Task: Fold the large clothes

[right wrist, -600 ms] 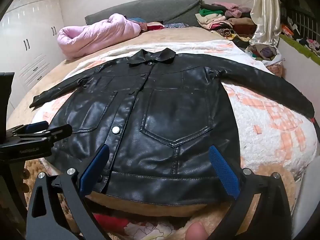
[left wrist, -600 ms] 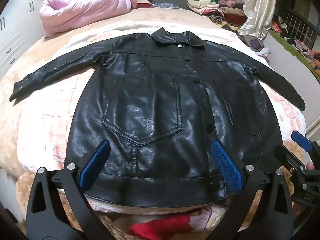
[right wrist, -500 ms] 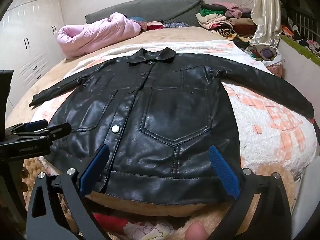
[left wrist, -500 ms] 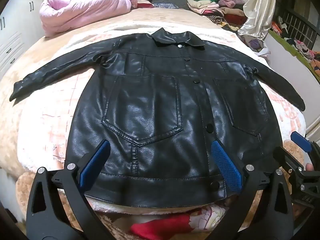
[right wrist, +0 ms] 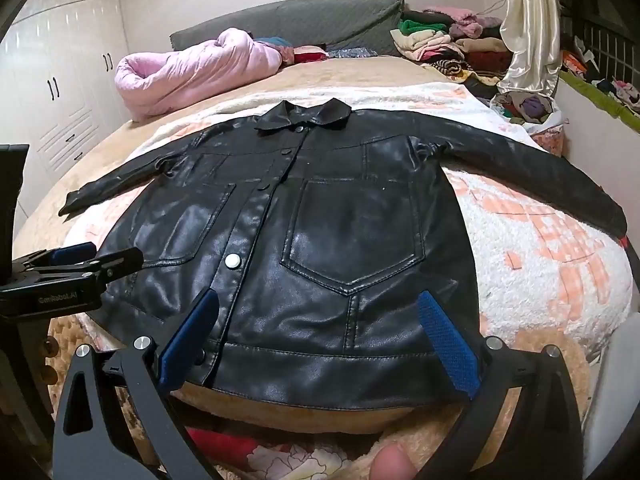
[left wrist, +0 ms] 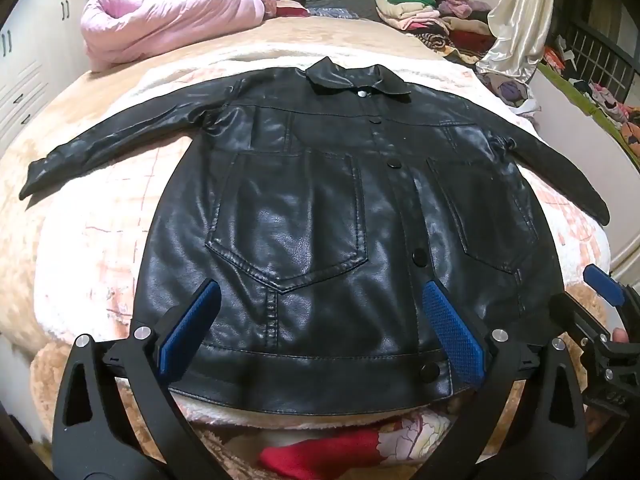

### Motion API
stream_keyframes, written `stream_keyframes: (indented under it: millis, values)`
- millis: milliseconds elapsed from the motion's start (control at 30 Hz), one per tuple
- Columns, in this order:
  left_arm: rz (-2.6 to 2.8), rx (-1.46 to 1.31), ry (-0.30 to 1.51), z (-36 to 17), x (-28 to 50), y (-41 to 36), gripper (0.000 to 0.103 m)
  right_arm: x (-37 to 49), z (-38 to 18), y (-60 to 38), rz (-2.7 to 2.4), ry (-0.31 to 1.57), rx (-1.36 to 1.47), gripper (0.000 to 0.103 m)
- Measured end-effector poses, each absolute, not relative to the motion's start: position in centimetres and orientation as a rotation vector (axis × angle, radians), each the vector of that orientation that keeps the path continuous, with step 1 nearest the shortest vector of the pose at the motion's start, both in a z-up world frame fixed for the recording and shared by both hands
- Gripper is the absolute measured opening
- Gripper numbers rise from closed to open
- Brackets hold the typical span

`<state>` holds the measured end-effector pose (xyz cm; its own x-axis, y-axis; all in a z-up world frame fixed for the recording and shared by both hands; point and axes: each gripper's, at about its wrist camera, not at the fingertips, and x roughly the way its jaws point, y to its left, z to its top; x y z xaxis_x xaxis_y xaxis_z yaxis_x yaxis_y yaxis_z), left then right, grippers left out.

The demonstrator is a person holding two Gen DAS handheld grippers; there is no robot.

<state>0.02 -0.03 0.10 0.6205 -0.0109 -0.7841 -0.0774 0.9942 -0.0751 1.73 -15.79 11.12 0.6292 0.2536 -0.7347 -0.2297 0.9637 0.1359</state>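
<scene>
A black leather jacket [left wrist: 320, 208] [right wrist: 328, 232] lies flat and face up on the bed, buttoned, collar at the far end, both sleeves spread out to the sides. My left gripper [left wrist: 320, 328] hangs open above the hem's left half, blue pads wide apart with nothing between them. My right gripper [right wrist: 320, 336] is open too, above the hem's right half, holding nothing. Each gripper shows at the edge of the other's view: the right gripper [left wrist: 600, 312] and the left gripper [right wrist: 76, 260].
The jacket rests on a white and pink fleece blanket [left wrist: 92, 248] over a beige bed [right wrist: 360, 72]. A pink duvet roll [left wrist: 168, 20] and piles of folded clothes [right wrist: 448, 44] lie at the far end. White wardrobes [right wrist: 56, 80] stand at left. A red cloth [left wrist: 320, 456] lies below the hem.
</scene>
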Motion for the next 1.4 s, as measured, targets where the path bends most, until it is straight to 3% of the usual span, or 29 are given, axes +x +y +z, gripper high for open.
stream_keyframes:
  millis: [1400]
  values:
    - [0.034, -0.109, 0.892, 0.71, -0.19, 0.74, 0.095, 1.66, 11.36, -15.67, 0.275, 0.841, 0.032, 0.099]
